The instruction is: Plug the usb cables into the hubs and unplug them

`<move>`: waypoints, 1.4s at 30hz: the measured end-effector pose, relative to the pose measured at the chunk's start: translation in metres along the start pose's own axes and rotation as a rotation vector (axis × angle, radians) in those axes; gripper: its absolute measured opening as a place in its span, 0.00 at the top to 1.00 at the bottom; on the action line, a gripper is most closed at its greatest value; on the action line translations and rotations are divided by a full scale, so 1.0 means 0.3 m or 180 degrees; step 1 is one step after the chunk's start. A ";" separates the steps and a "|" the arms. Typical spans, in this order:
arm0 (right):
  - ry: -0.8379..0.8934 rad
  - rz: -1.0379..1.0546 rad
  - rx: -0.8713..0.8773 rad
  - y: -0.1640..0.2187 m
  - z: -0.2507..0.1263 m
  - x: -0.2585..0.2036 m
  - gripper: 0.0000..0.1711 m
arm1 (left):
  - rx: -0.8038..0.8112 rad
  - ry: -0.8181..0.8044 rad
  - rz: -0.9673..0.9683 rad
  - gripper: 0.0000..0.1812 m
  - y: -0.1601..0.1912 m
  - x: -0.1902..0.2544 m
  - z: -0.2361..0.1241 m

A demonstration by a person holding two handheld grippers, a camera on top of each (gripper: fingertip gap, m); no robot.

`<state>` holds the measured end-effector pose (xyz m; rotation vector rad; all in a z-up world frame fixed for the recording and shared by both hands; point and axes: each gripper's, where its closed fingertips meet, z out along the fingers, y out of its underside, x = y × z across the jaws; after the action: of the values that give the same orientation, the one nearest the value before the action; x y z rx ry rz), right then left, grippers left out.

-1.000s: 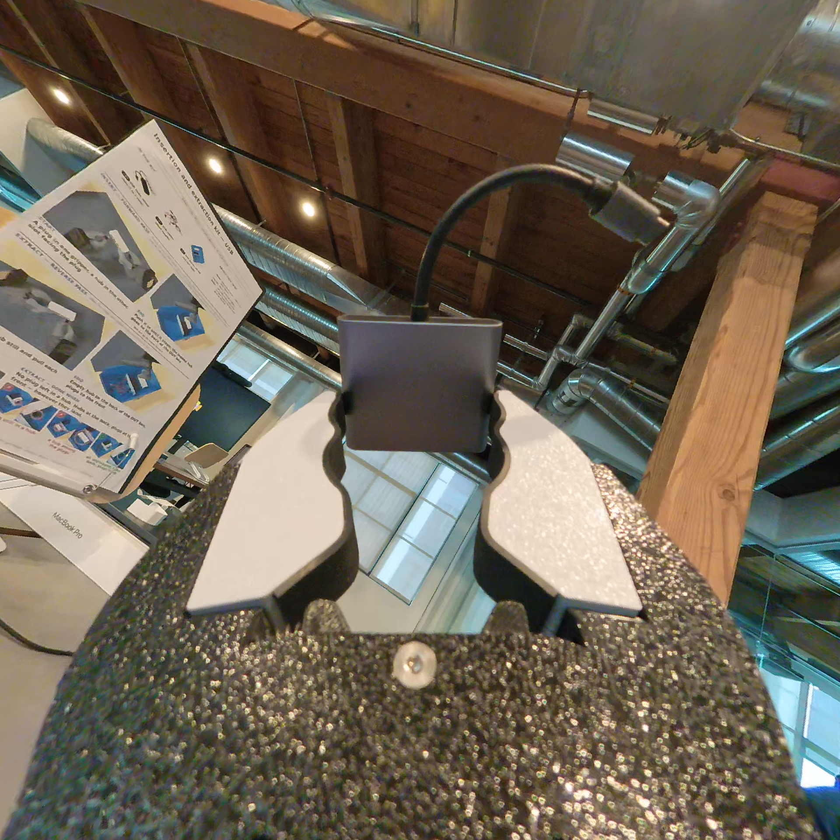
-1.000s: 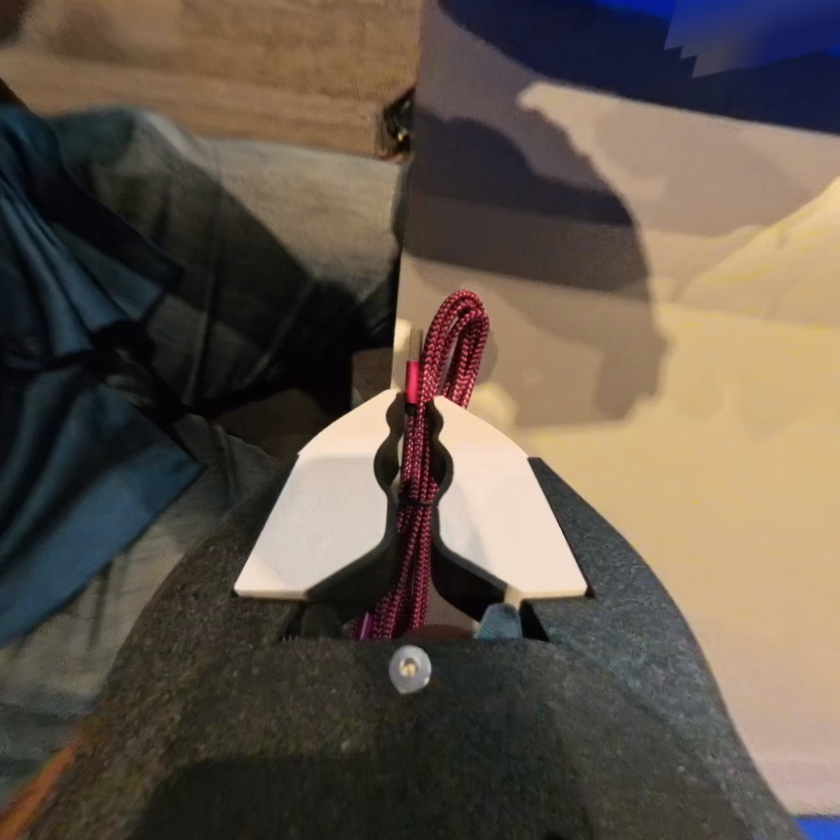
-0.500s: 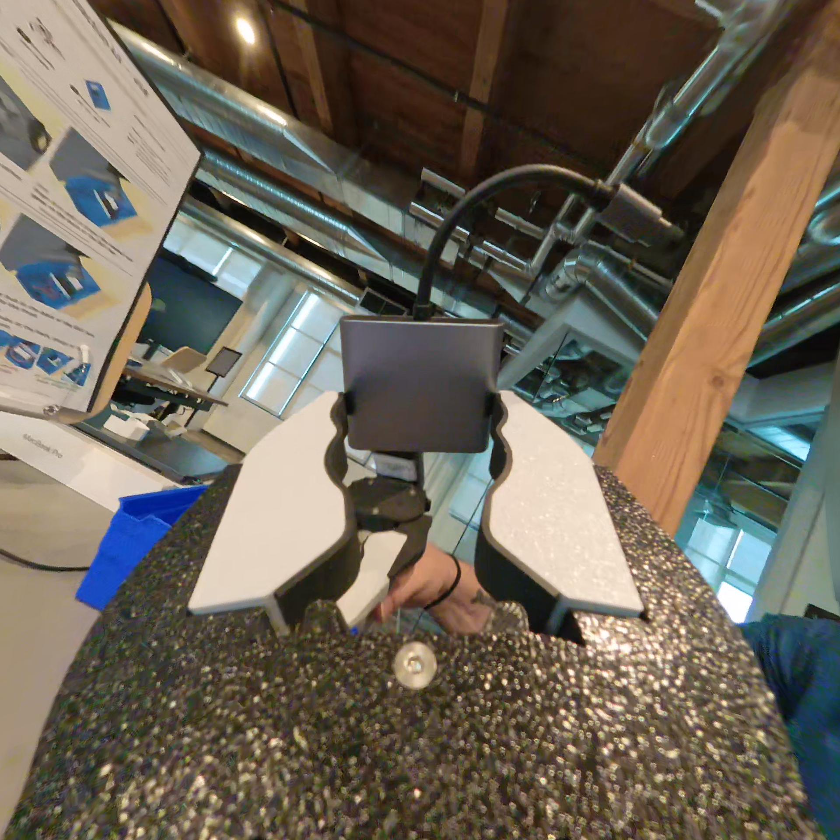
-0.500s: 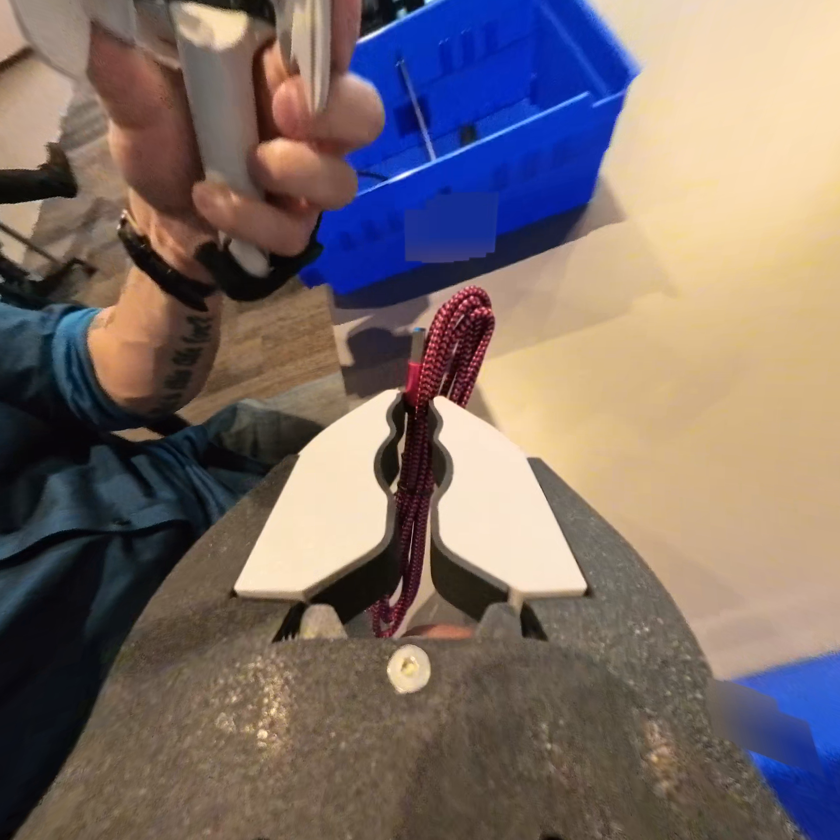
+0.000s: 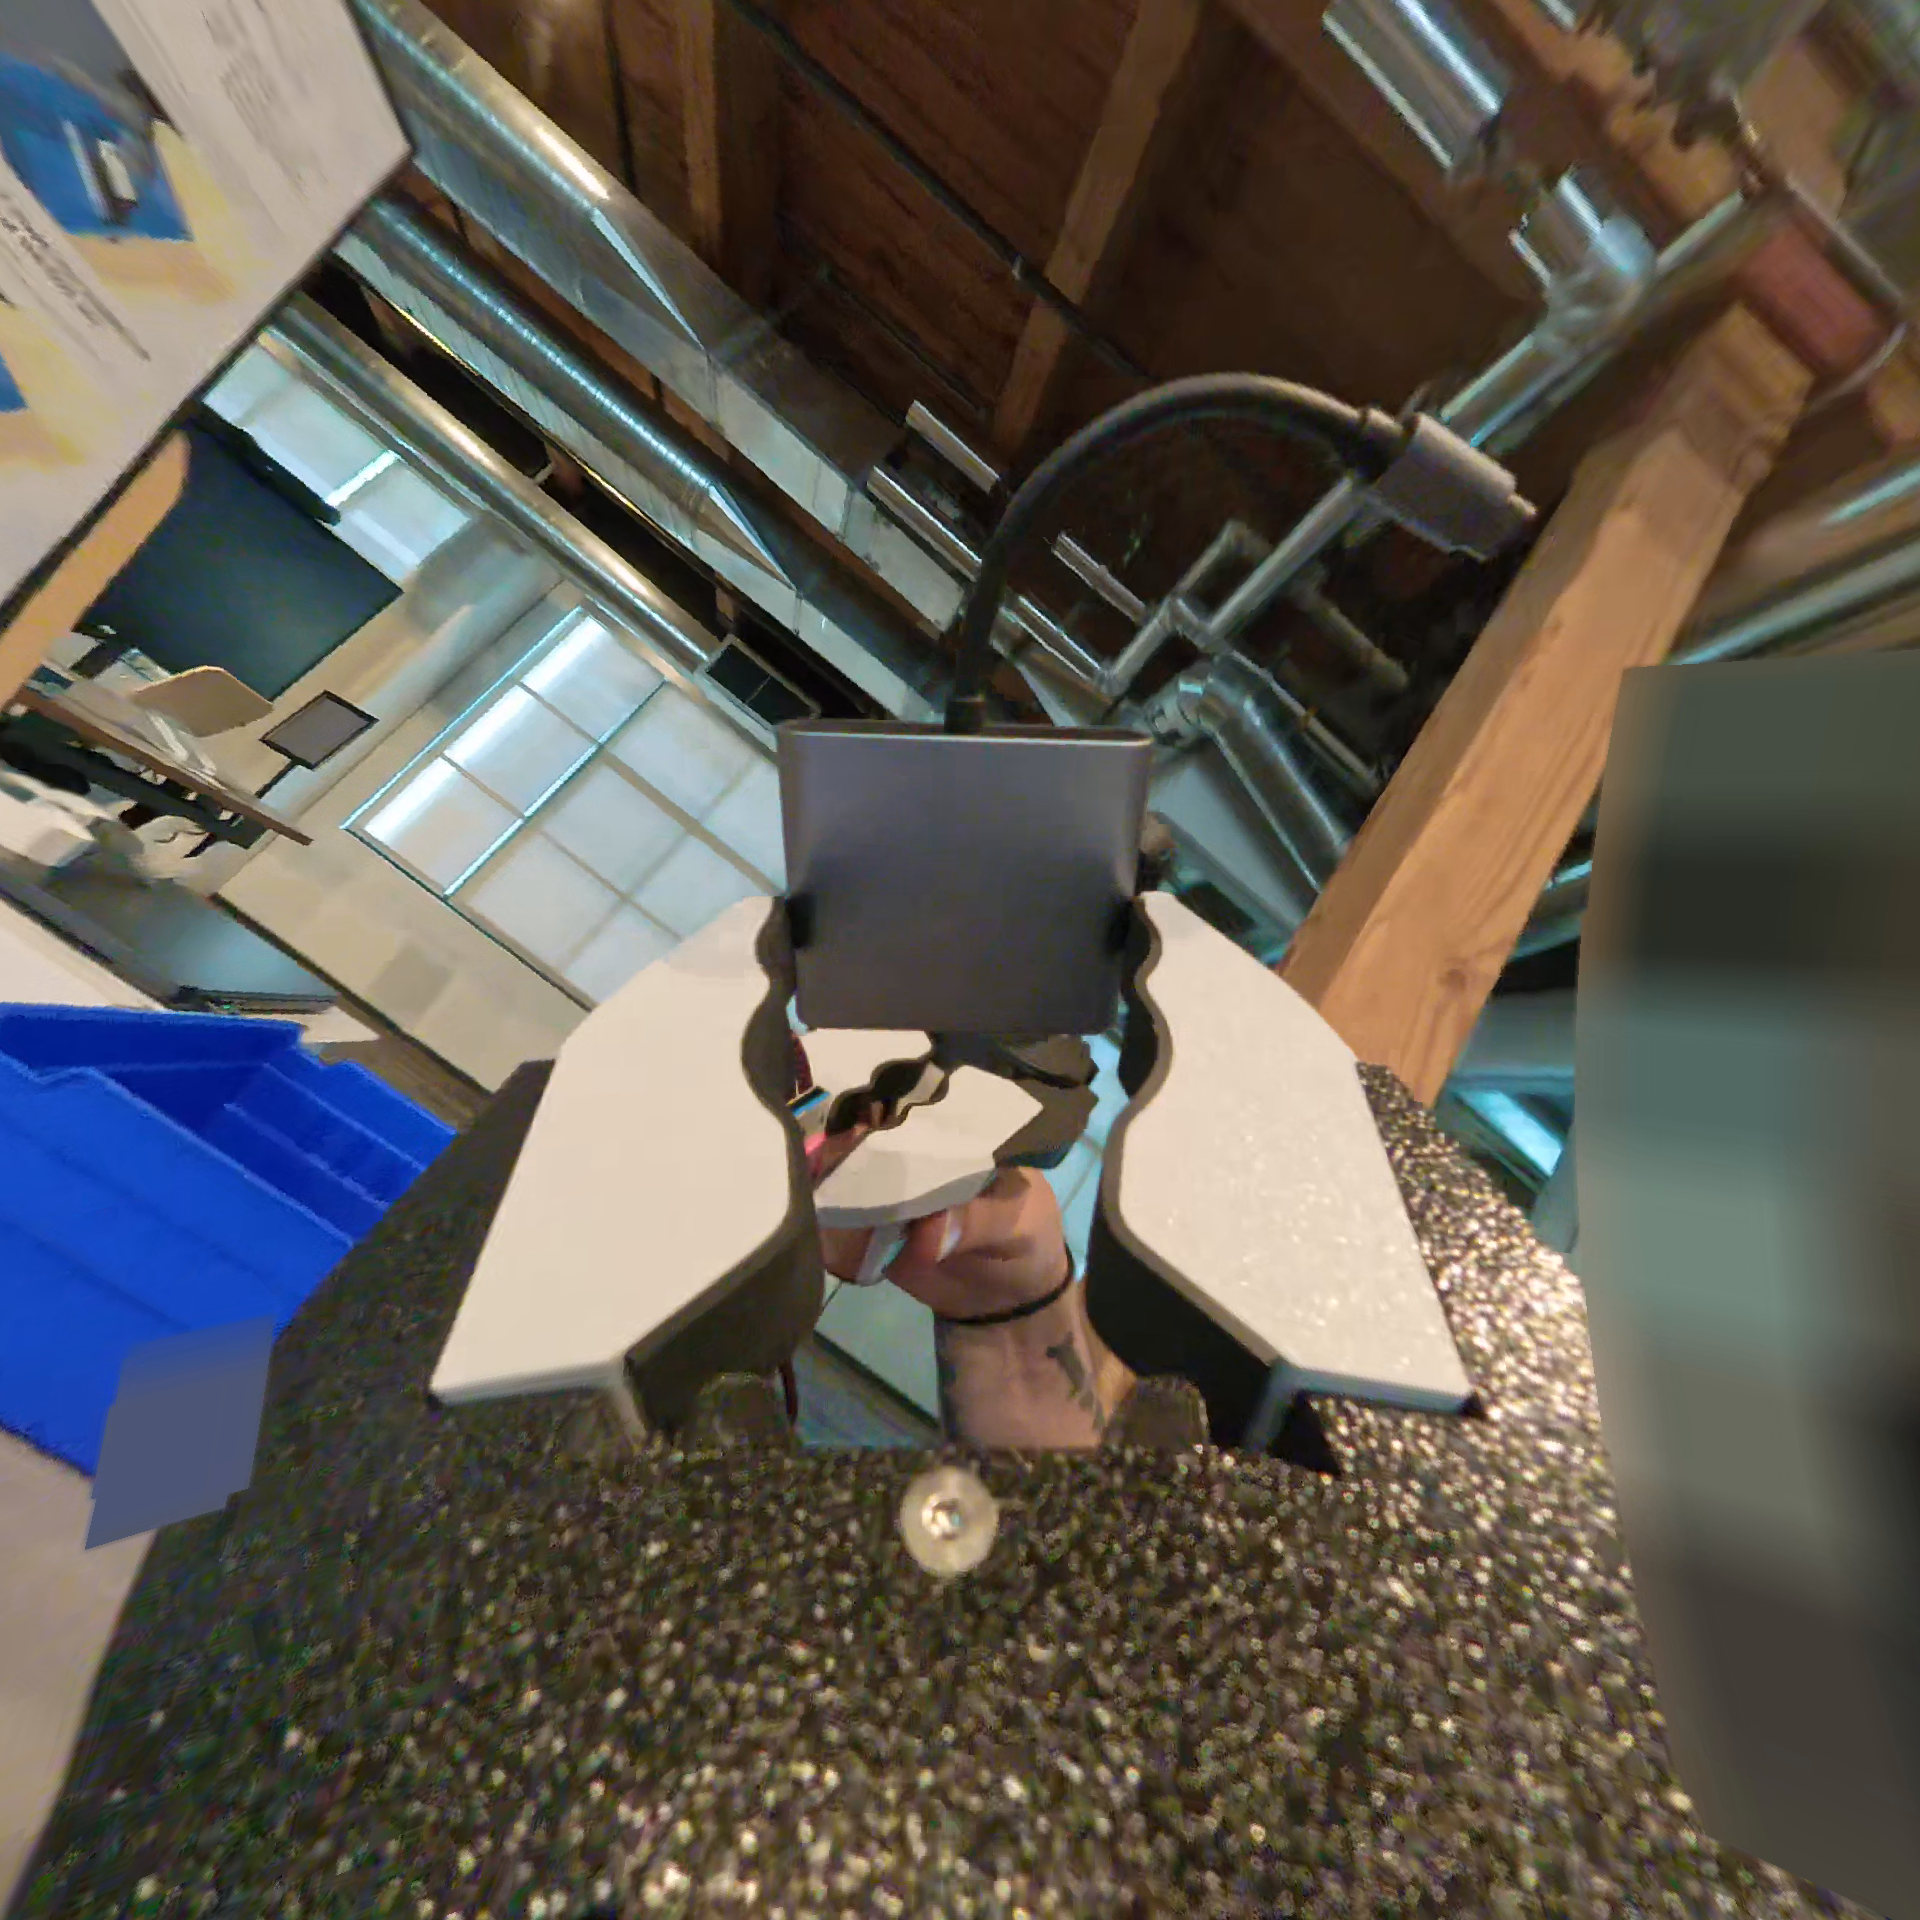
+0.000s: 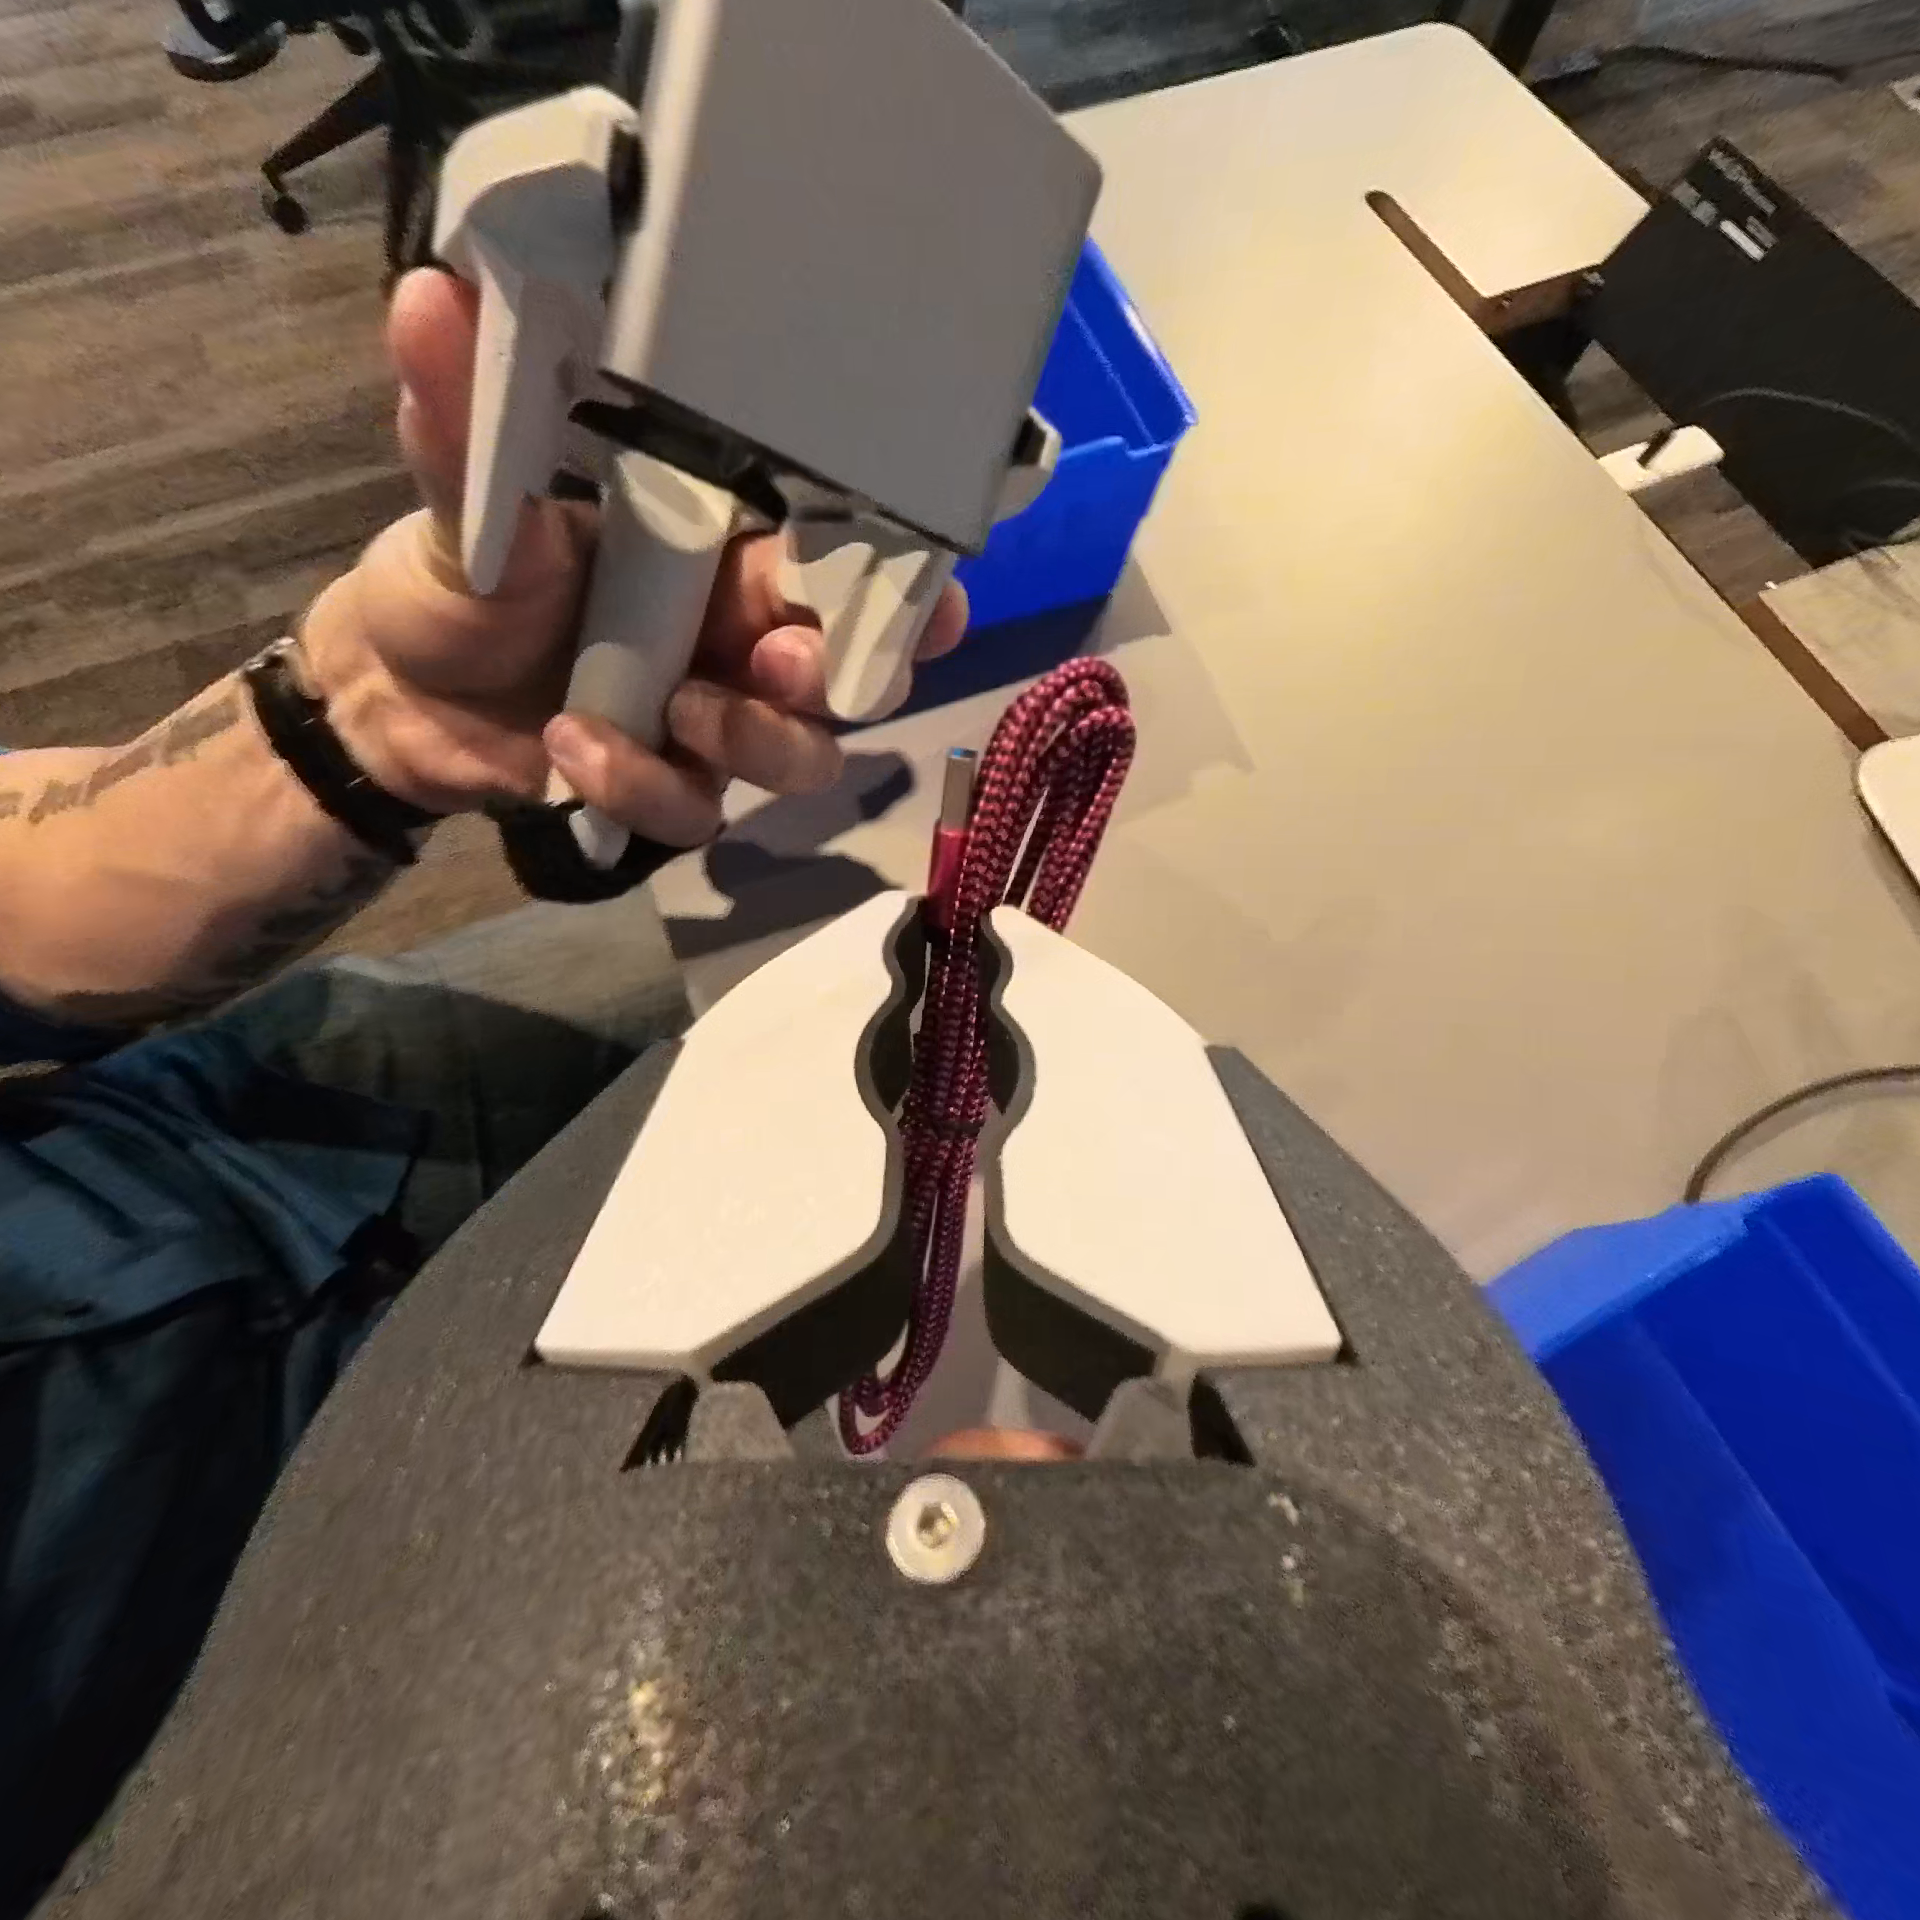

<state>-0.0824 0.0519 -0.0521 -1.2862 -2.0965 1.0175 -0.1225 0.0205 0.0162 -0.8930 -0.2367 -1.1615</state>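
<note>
My left gripper [image 5: 961, 925] is shut on a flat grey USB hub [image 5: 961, 831], held up in the air. The hub's short black lead [image 5: 1091, 426] arcs up to a grey plug [image 5: 1444, 488]. My right gripper [image 6: 951, 935] is shut on a folded red braided USB cable [image 6: 1049, 790], and the cable's metal plug [image 6: 954, 821] points out past the fingertips. In the right wrist view the hub [image 6: 862, 208] and the left gripper [image 6: 831, 301], held by a hand [image 6: 468, 665], hang just above and left of the plug, apart from it. The right gripper [image 5: 904, 1112] shows under the hub.
A beige table [image 6: 1403, 623] lies below, with one blue bin [image 6: 1101, 416] behind the hub and another [image 6: 1766, 1403] at the near right. A black box [image 6: 1766, 343] and a dark cable [image 6: 1766, 1122] are at the table's right. A blue bin [image 5: 156, 1143], a wooden post [image 5: 1507, 727] and an instruction sheet [image 5: 125, 208] show in the left wrist view. Some 9 centimetres of space lies between my two pairs of fingers.
The left gripper has tilted downward with the hub. The right gripper has swung up from the lap and table and brought the red cable's plug close under the hub.
</note>
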 end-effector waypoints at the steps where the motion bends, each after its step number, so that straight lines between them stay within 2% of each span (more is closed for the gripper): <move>1: 0.0108 0.0016 0.0001 0.004 0.004 0.015 0.95 | 0.0051 -0.0073 -0.0029 0.67 0.000 -0.014 0.000; 8: 0.0747 -0.0139 -0.0226 0.049 0.043 0.074 0.95 | 0.0154 -0.0265 -0.0106 0.67 0.030 -0.052 0.014; 18: 0.1344 -0.0441 -0.0363 0.046 0.063 0.105 0.95 | 0.0175 -0.0620 -0.0006 0.67 0.060 -0.118 0.011; 42: 0.1621 -0.0402 -0.0405 0.038 0.114 0.088 0.95 | 0.0470 -0.1087 0.0179 0.67 0.058 -0.202 -0.033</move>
<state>-0.1123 0.0670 -0.0815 -1.2888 -1.8345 0.4444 -0.1355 0.0575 -0.0342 -0.9572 -0.5647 -0.9222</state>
